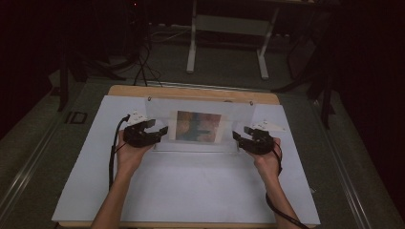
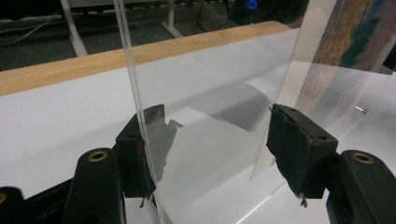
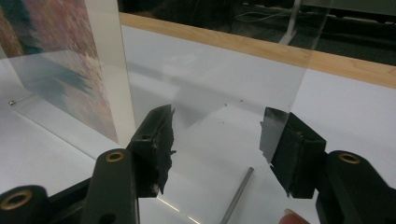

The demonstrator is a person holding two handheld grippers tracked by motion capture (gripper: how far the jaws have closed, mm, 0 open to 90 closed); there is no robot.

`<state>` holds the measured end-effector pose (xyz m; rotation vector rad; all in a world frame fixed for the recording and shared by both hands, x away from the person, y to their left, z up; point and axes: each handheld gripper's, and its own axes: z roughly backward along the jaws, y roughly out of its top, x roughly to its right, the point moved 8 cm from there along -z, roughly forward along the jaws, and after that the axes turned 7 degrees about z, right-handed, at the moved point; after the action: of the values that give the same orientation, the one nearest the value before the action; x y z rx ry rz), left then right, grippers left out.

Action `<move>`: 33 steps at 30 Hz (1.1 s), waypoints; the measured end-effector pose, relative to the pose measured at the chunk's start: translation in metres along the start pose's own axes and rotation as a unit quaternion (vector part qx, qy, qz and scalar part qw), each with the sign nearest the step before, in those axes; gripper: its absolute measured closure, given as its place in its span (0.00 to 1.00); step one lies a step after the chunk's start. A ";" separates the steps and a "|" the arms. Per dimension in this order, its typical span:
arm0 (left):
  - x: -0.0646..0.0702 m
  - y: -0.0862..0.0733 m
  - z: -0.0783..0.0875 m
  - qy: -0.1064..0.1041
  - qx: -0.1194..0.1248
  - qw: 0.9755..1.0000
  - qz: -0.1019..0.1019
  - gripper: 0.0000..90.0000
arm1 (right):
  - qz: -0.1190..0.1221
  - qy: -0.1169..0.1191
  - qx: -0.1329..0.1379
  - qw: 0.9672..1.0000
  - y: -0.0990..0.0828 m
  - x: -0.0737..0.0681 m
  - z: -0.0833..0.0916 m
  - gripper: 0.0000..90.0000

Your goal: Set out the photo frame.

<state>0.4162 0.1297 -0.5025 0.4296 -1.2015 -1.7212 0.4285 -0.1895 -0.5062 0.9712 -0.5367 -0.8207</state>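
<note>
Tools (image 1: 165, 130) (image 1: 235, 135) — frame (image 1: 198, 125) between

No words, labels, brands or numbers can be read. One sign shows: a glowing blue power symbol (image 2: 251, 4) in the dark background.

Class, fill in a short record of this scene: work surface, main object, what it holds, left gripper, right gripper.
Work surface: white sheet on a wooden table
Main object: clear acrylic photo frame, upright
Holds: colourful picture
Left gripper: open, jaws astride the frame's left edge
Right gripper: open, at the frame's right edge
</note>
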 end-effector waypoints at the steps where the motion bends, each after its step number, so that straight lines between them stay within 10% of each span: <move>1: 0.000 0.000 0.001 -0.001 0.000 1.000 0.002 0.41 | -0.001 0.000 -0.001 1.000 0.000 -0.001 0.001 0.48; 33: 0.009 -0.003 0.011 -0.007 -0.011 0.999 0.031 0.41 | -0.021 0.005 -0.004 1.000 -0.004 -0.008 0.015 0.48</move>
<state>0.4026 0.1275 -0.4983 0.3628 -1.1925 -1.6857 0.4115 -0.1923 -0.5030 0.9815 -0.5053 -0.8544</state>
